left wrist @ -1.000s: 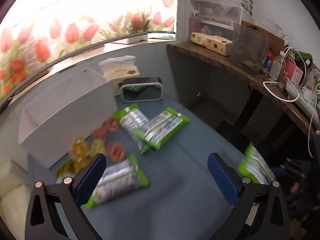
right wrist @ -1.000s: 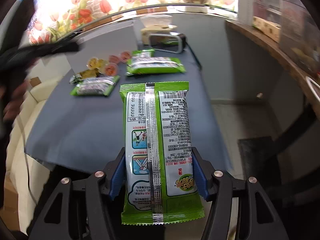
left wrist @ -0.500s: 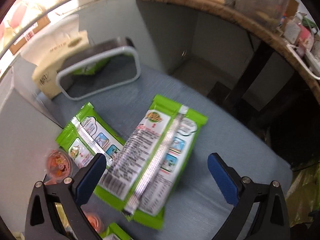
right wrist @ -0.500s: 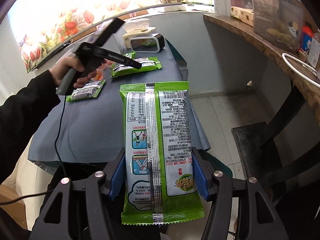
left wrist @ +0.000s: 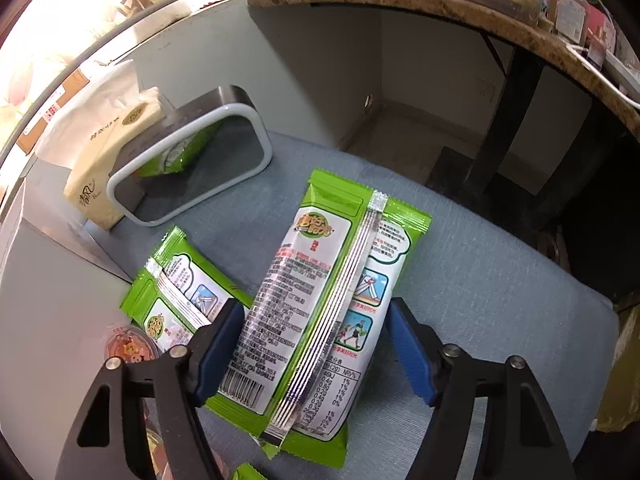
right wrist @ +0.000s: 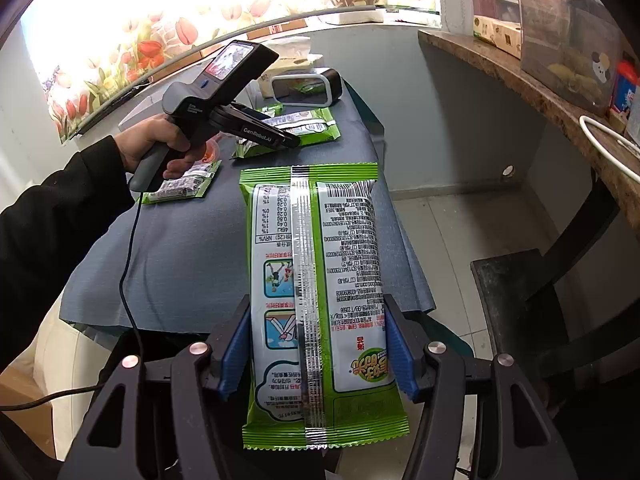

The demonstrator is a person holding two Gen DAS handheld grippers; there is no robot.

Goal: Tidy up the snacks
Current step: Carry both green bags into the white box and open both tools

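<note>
Packet [left wrist: 320, 304] on the blue cloth [left wrist: 480, 280] lies lengthwise between my closing left gripper [left wrist: 312, 352] pads, straight ahead, while my right gripper [right wrist: 316, 354] stays clamped on another packet [right wrist: 320, 288]

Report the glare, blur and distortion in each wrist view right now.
Left wrist view: sharp, no motion blur; print on the top packet is readable; the window at upper left is blown out; fisheye bends the shelf. Right wrist view: sharp; the window glares white; the held packet's foil seam shines.
</note>
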